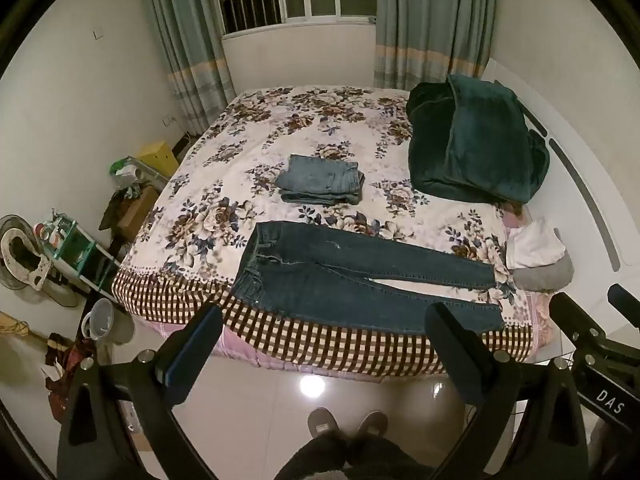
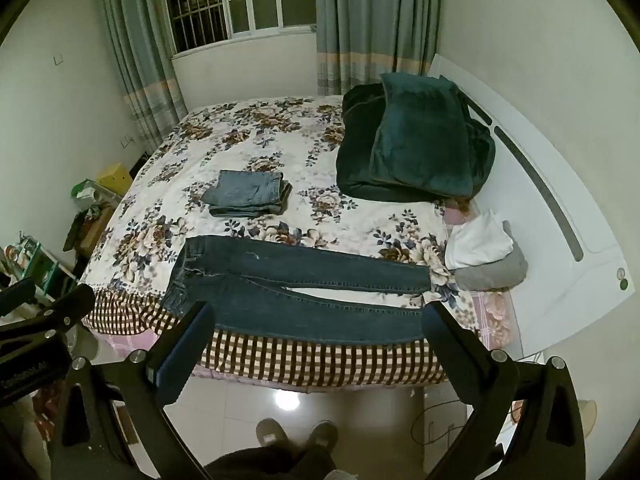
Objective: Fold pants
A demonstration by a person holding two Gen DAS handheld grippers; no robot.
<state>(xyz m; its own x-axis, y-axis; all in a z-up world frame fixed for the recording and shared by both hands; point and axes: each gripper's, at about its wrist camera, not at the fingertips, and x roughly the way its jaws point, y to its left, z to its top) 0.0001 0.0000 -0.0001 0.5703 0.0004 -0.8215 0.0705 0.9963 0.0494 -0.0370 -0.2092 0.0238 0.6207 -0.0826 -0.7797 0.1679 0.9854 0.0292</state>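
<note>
Dark blue jeans (image 1: 340, 276) lie flat near the front edge of the bed (image 1: 280, 344), waistband to the left, both legs stretched right. They show the same way in the right wrist view (image 2: 288, 292). A folded lighter pair of jeans (image 1: 322, 180) sits further back on the bed, also in the right wrist view (image 2: 248, 194). My left gripper (image 1: 326, 320) is open and empty, held above the floor in front of the bed. My right gripper (image 2: 316, 320) is open and empty, also short of the bed edge.
A dark green blanket (image 1: 476, 152) is piled at the back right of the bed. White and grey folded clothes (image 1: 536, 256) lie by the white headboard (image 2: 560, 216). Cluttered shelves and a fan (image 1: 24, 256) stand left of the bed. My feet (image 1: 348, 428) stand on the tiled floor.
</note>
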